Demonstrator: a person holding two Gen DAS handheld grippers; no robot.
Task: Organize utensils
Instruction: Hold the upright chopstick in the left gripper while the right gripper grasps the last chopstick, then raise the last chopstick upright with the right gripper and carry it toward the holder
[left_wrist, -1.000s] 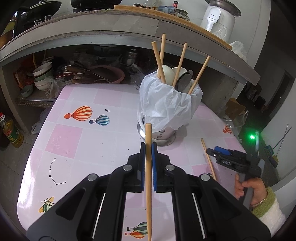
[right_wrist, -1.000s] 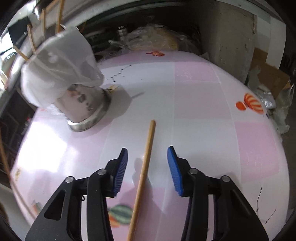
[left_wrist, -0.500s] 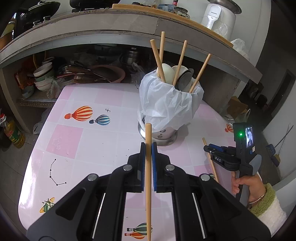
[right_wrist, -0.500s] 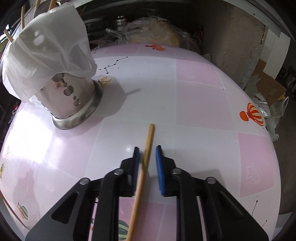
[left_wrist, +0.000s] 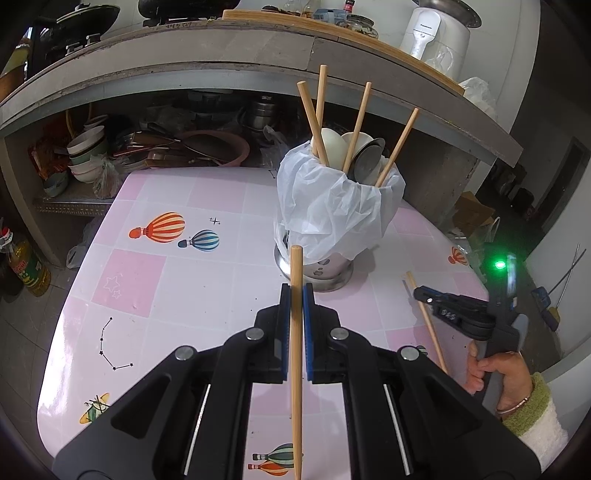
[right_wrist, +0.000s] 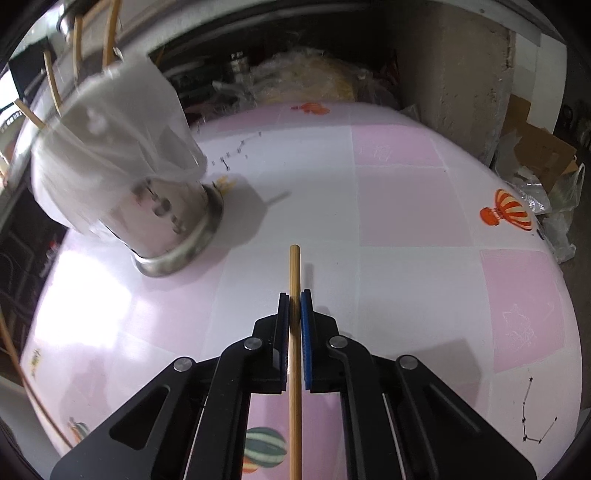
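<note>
My left gripper (left_wrist: 296, 291) is shut on a wooden chopstick (left_wrist: 296, 332) and holds it above the table, in front of the steel utensil holder (left_wrist: 325, 266) lined with a white plastic bag. The holder has several chopsticks (left_wrist: 358, 122) and spoons standing in it. My right gripper (right_wrist: 294, 299) is shut on a second wooden chopstick (right_wrist: 294, 350), low over the table; its shadow shows beside it. In the left wrist view the right gripper (left_wrist: 424, 295) is at the table's right side with that chopstick (left_wrist: 428, 321). The holder (right_wrist: 162, 214) stands to the right gripper's upper left.
The table (left_wrist: 166, 295) has a pink and white cloth with balloon prints. Behind it a concrete counter (left_wrist: 221, 55) overhangs a shelf of bowls and pans (left_wrist: 88, 155). An oil bottle (left_wrist: 26, 269) stands on the floor at the left. Cardboard and bags (right_wrist: 543, 162) lie past the table's right edge.
My right gripper has closed from open onto the chopstick lying on the table and now grips it straight between its pads. My left gripper has stayed shut on its chopstick, almost still.
</note>
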